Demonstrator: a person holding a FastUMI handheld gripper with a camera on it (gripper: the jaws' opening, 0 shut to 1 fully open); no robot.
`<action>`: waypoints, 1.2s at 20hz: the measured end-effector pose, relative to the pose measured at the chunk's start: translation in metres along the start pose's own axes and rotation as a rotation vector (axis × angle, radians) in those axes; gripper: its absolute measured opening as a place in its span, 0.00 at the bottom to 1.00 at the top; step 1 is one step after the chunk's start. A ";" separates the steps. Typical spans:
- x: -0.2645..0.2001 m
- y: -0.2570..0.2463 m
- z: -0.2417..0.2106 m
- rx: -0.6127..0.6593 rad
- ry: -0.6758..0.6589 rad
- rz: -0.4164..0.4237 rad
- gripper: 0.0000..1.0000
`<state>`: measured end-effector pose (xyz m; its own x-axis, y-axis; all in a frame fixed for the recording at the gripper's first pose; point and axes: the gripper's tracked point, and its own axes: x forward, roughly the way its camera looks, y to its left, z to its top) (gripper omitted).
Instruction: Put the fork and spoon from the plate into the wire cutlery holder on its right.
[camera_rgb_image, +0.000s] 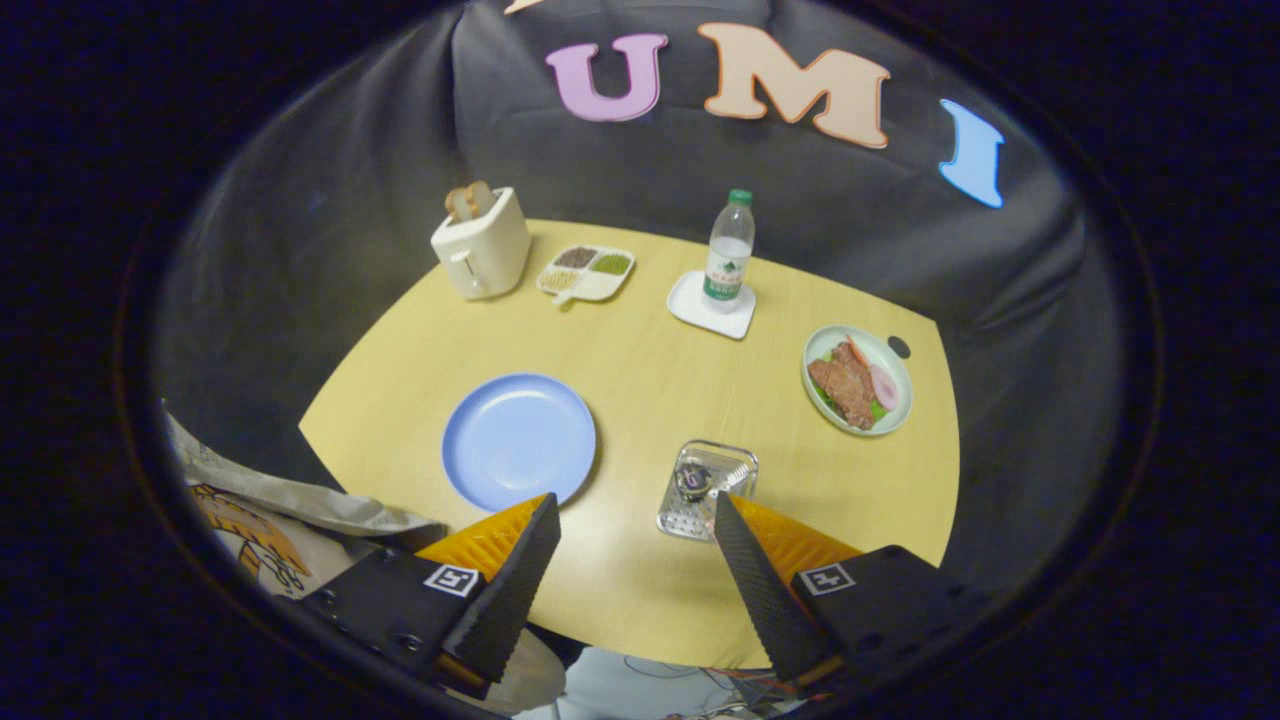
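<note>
On the yellow table (640, 390), the empty blue plate (519, 440) lies left of the wire cutlery holder (706, 490); the gripper (632, 512) hovers with fingers wide apart, holding nothing.

The right finger (745, 560) hides the wire cutlery holder's (700, 490) near corner; its contents are unclear.

tables: 1 yellow wooden table (640, 370); plates: 1 blue plate (518, 440), 1 plate of food (857, 379); cutlery holders: 1 (706, 489); toasters: 1 (481, 243); divided dishes: 1 (587, 272); water bottles: 1 (729, 252); white coasters: 1 (710, 308); grippers: 1 (634, 520), fingers spread apart, holding nothing
</note>
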<state>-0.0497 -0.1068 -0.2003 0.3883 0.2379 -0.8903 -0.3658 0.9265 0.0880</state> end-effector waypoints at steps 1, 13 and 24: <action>-0.001 0.007 0.001 0.024 -0.037 -0.007 0.99; -0.048 0.062 0.047 0.193 -0.545 -0.176 0.99; -0.068 0.062 0.053 0.202 -0.725 -0.308 0.99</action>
<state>-0.0540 -0.0506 -0.1110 0.9231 0.0290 -0.3834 -0.0204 0.9994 0.0265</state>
